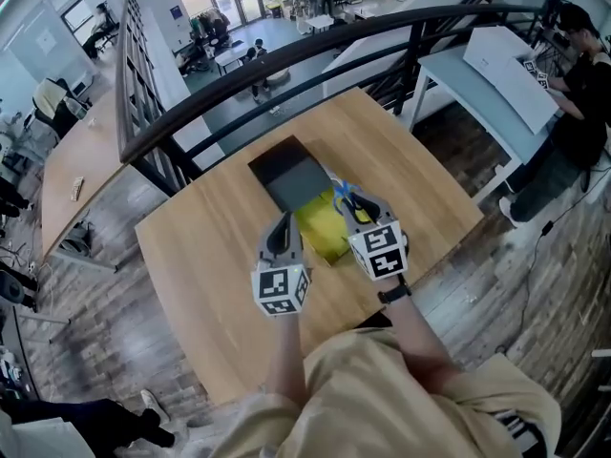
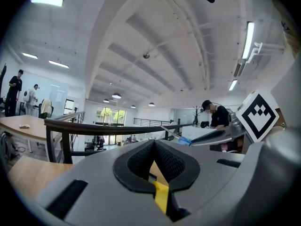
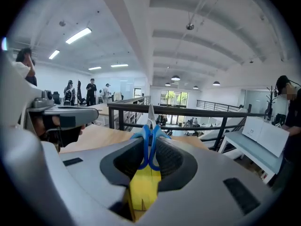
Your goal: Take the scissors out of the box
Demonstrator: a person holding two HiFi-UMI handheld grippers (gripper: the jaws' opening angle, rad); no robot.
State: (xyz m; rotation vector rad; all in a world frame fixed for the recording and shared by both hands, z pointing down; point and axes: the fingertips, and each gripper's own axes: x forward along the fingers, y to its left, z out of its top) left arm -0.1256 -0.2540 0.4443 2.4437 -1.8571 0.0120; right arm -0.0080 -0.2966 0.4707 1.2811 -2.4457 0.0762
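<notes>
Blue-handled scissors [image 3: 143,147] stand upright between the pads of my right gripper [image 3: 150,141], which is shut on their handles; the blade tip points up and away. In the head view the scissors [image 1: 342,197] are held above an open yellow box [image 1: 320,229] on the wooden table [image 1: 205,256]. The yellow box [image 3: 143,189] shows below the jaws. My left gripper [image 1: 282,227] hovers beside the box's left edge, jaws shut with nothing between them [image 2: 153,145]. From the left gripper view the scissors [image 2: 183,140] stick out of the right gripper [image 2: 221,135].
A dark box lid [image 1: 289,175] lies on the table just beyond the yellow box. A black railing [image 1: 286,60] runs past the table's far edge. A person [image 1: 582,93] works at a white table [image 1: 477,79] at the right.
</notes>
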